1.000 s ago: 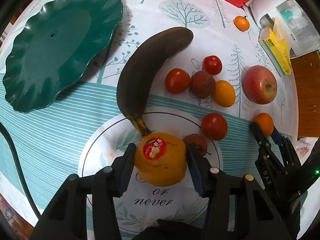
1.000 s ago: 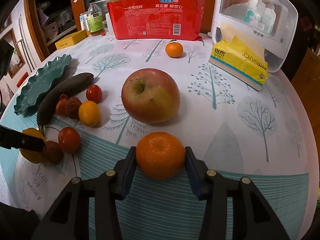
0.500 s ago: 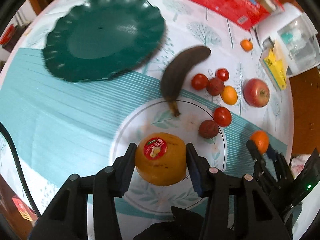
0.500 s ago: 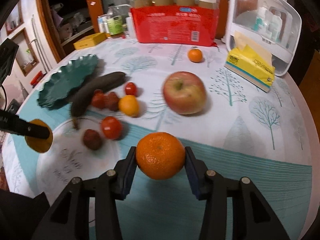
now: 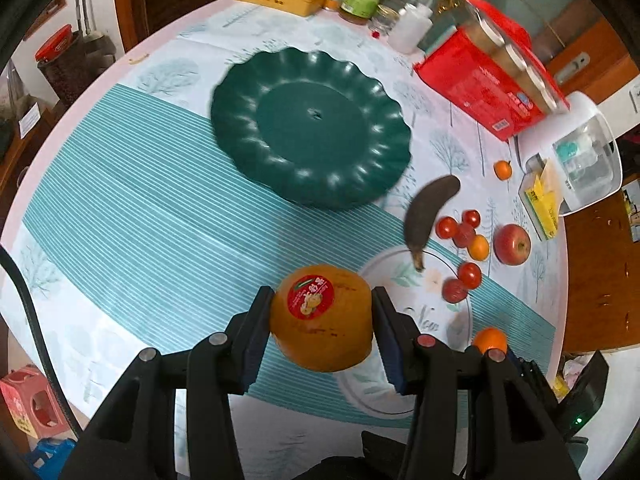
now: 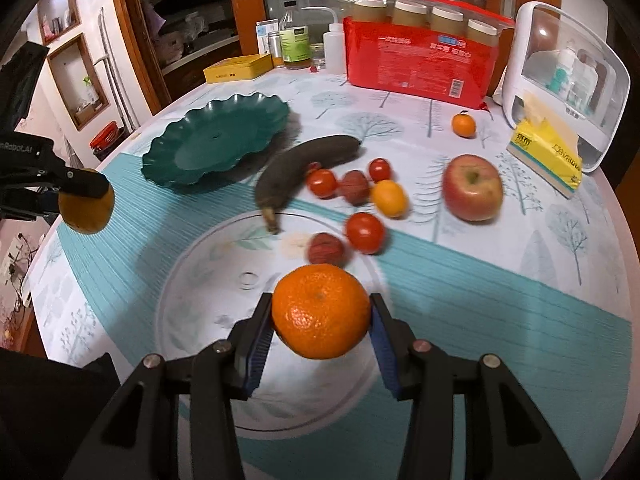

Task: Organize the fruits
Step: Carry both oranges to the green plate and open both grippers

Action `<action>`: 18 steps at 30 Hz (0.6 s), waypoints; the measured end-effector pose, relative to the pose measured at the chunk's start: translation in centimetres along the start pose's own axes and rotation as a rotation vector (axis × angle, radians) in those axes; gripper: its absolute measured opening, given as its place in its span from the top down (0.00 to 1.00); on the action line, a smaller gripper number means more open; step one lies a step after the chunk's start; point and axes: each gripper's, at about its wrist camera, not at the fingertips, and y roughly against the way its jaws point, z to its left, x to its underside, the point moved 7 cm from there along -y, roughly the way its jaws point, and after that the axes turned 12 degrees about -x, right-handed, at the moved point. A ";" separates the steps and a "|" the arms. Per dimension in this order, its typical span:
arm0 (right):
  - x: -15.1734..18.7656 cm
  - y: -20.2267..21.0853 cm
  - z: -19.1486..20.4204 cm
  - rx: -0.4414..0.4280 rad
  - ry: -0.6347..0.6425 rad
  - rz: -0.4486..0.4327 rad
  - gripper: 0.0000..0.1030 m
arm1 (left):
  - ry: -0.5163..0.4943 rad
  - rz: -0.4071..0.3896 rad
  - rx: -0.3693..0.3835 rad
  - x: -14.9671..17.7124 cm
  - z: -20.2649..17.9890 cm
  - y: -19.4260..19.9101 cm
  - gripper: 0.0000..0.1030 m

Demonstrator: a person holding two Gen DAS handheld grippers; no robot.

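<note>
Left wrist view, nearest first: the left gripper [image 5: 322, 320] is clamped on a stickered yellow-orange fruit [image 5: 322, 318], its pads pressing the two flanks at 9 and 3 o'clock, with the round red label turned up toward the camera. The fruit is squat, wider than tall, so its short axis runs roughly toward the lens and the grip spans its broad middle. It looks firm-skinned and fairly heavy for its size; I judge that hold sound, though smooth rind can slip if the pads relax.

Right wrist view: the right gripper [image 6: 320, 314] grips a mandarin [image 6: 320, 312] the same way, across its sides, dimpled crown facing up. I would expect it to be light, soft and easy to bruise, so only gentle pressure is wanted. Both fruits hang above the table, not resting on it.

Farther out, at about 1 o'clock from the mandarin, small tomatoes and lychee-like fruits [image 6: 364, 232] lie loose on the patterned tablecloth [image 6: 480, 280]; these will roll. Just beyond them the blackened banana [image 6: 304, 168] lies with its long axis running from its stem at 7 o'clock to its tip at 1 o'clock; it is probably mushy, best taken at mid-length. An apple [image 6: 472, 188] sits at 2 o'clock, stem up.

Farthest, at 11 o'clock, the green scalloped plate [image 6: 216, 144] holds nothing; I judge it the likely destination.
</note>
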 end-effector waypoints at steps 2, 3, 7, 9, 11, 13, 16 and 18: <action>-0.1 -0.4 1.4 0.005 -0.020 0.002 0.55 | -0.008 -0.003 0.003 -0.7 1.5 0.2 0.54; -0.2 -0.7 2.2 0.006 -0.028 0.003 0.55 | -0.014 -0.003 0.001 -1.0 2.2 0.3 0.54; -0.7 -2.1 4.9 0.002 -0.065 0.024 0.55 | -0.050 0.006 0.005 -2.5 5.3 0.3 0.54; -1.1 -2.7 6.1 0.002 -0.078 0.027 0.55 | -0.072 0.005 0.002 -3.5 6.4 0.1 0.54; -1.7 -3.4 7.4 0.007 -0.090 0.026 0.55 | -0.093 0.001 0.004 -4.6 7.4 0.1 0.54; -2.4 -4.2 8.4 0.011 -0.103 0.023 0.55 | -0.123 -0.006 0.004 -6.1 8.3 -0.1 0.54; -3.7 -5.3 9.8 0.013 -0.118 0.014 0.55 | -0.158 -0.014 0.001 -8.1 9.1 -0.4 0.54; -5.0 -6.1 10.4 0.013 -0.133 0.004 0.55 | -0.182 -0.021 0.006 -9.8 9.4 -0.6 0.54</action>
